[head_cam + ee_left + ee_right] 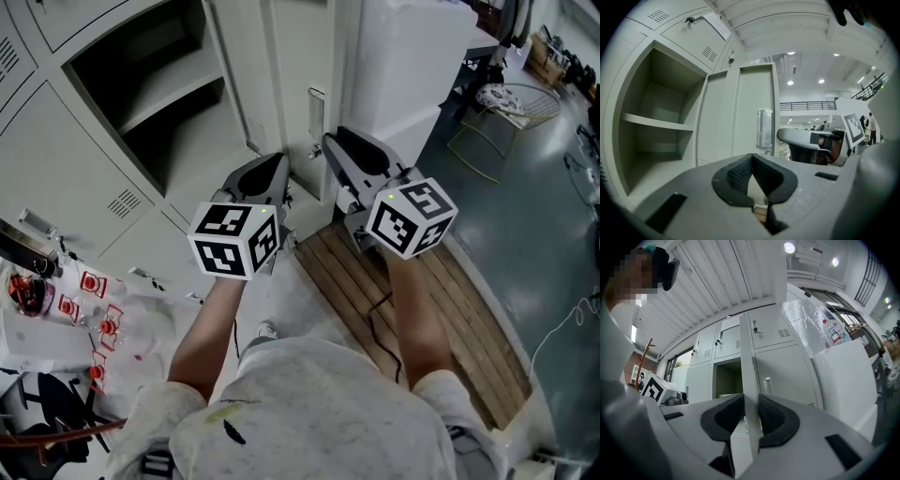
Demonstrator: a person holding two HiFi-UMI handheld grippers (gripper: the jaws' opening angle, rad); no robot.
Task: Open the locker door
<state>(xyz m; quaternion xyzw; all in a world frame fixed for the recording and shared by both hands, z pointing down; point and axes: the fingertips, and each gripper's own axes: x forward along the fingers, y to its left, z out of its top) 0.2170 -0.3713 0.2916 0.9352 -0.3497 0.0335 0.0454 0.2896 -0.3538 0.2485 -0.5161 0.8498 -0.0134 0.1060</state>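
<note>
At the far left the locker compartment stood open, a shelf across its middle. The left gripper hung in front of it with its fingertips drawn together on nothing. It pointed at the inner face of the locker door but was apart from it. The door was swung well out from the compartment and hinged on its left side, with the metal handle near its free right edge. That free edge ran vertically and sat squarely between the fingers of the right gripper, whose pads looked pressed on both faces of the panel. So the right gripper was the one on the door, and the left was merely near it. Any further swing, I judge, would have to follow an arc about the left-hand hinge, with the fingers kept in line with the upright edge.
</note>
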